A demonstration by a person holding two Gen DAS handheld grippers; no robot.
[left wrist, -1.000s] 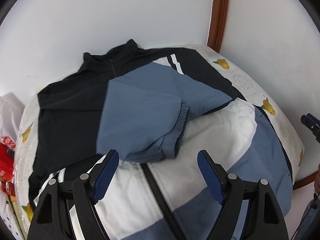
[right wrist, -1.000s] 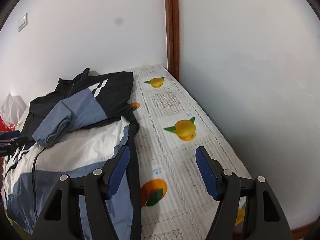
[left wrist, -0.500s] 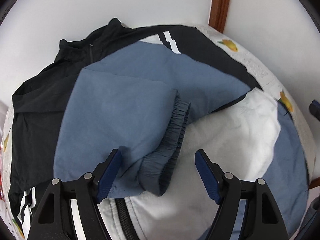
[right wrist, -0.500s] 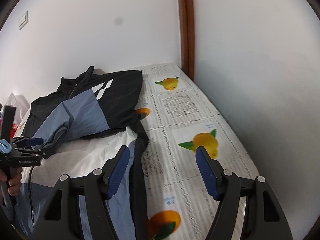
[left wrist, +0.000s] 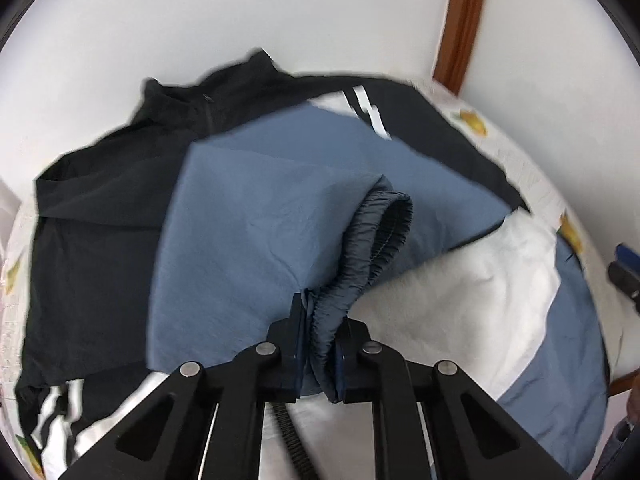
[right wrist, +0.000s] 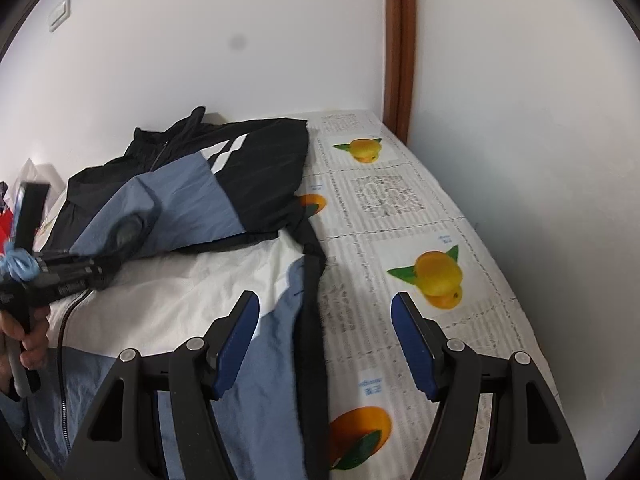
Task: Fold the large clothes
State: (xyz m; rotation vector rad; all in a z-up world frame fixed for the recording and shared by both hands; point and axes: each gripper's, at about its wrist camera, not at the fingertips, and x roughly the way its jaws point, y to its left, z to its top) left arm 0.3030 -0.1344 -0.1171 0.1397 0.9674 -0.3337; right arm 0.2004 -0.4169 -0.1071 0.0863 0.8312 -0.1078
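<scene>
A black, blue and white zip jacket [left wrist: 460, 312] lies spread on a bed, also seen in the right wrist view [right wrist: 256, 168]. Its blue sleeve [left wrist: 256, 240] is folded across the chest. My left gripper [left wrist: 320, 344] is shut on the sleeve's elastic cuff [left wrist: 376, 232]; it also shows in the right wrist view [right wrist: 80, 268]. My right gripper [right wrist: 324, 340] is open and empty, above the jacket's black right edge [right wrist: 312, 280] near its hem.
The bed sheet [right wrist: 400, 208] has printed oranges and text blocks. White walls meet at a brown corner strip [right wrist: 396, 40] behind the bed. Red and white items [right wrist: 8, 216] lie at the far left. The right gripper's tip [left wrist: 626, 268] shows at the left wrist view's right edge.
My left gripper moved forward onto the sleeve cuff and closed on it. My right gripper drifted left toward the jacket's edge and stayed open.
</scene>
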